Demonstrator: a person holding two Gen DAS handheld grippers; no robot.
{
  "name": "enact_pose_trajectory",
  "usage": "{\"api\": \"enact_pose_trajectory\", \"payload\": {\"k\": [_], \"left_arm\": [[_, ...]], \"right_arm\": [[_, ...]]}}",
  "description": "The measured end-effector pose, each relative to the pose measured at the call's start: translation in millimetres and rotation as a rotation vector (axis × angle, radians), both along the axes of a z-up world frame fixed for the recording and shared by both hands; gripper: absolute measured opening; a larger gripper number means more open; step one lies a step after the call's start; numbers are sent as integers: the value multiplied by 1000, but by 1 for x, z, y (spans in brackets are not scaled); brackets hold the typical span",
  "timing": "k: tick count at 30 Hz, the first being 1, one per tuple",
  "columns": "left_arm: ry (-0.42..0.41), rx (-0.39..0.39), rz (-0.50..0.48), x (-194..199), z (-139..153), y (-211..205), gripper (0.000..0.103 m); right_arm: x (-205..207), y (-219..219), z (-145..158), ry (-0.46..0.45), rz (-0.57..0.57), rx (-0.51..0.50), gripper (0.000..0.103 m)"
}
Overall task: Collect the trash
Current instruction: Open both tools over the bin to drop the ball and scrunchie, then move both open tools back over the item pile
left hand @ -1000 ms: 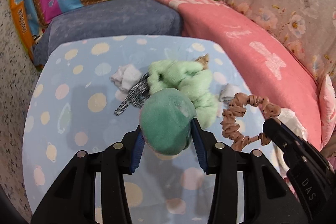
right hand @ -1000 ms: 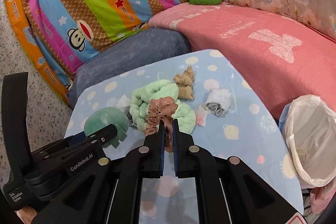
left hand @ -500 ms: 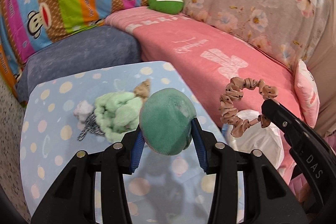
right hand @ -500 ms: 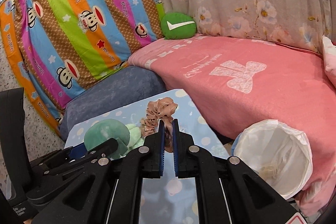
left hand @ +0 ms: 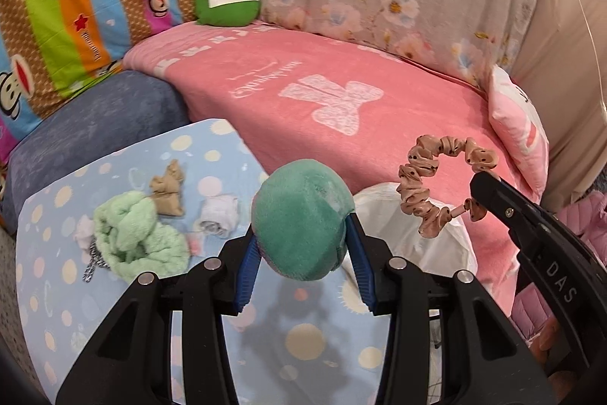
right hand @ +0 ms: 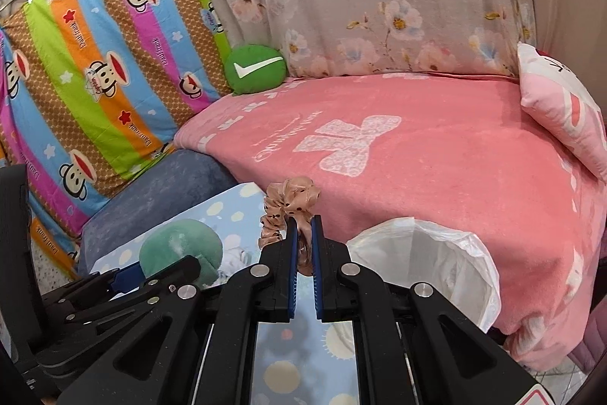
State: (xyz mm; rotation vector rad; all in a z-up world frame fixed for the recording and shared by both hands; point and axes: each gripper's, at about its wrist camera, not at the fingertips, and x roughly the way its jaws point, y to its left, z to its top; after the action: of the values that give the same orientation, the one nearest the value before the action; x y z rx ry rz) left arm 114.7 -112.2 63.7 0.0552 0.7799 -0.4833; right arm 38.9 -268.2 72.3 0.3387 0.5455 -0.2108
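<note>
Above the dotted blue table point(left hand: 212, 158), left gripper point(left hand: 301, 234) clamps a green plush ball point(left hand: 299, 219), right gripper point(right hand: 303, 226) pinches a scrunchie point(right hand: 288, 200).

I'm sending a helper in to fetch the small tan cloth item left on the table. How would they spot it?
Start at the blue polka-dot tablecloth in front of the pink bed. On its far side lies a fluffy light-green bundle; the tan cloth item touches its far edge. It is the only beige, knotted piece; the white wad beside it is paler.
</note>
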Motion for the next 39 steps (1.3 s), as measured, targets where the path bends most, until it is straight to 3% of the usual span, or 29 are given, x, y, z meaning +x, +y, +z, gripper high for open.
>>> {"api": "enact_pose_trajectory", "payload": {"k": [7,19,20,22,23,24,26,32,39], "left_arm": [[9,10,-86,-6,-5,-41,42],[39,-6,-184,-7,-13,-100,45],[40,-10,-190,-7,-13,-104,45],[39,-11,-186,-6,-14,-109,58],[33,-5,-166,-5,-14,-109,76],[24,-5,-145,-5,-15,-109,83],[14,-3,-119,-3,-17,-106,83],[46,12,-79,8,-26,-94,83],[28,20,-39,9,-27,-72,83]], "right_arm": [[-14,-45,-10,15,-92,14,7],[-22,-87,-27,56,-171,19,7],[-23,-89,-28,58,-179,19,8],[-24,-96,-30,63,-205,23,16],[-24,-98,-31,68,-222,16,21],[-25,-100,-31,68,-230,12,24],[-26,-102,-32,66,-242,11,33],[-21,-97,-37,80,-226,12,36],[-14,-76,-35,79,-182,5,45]]}}
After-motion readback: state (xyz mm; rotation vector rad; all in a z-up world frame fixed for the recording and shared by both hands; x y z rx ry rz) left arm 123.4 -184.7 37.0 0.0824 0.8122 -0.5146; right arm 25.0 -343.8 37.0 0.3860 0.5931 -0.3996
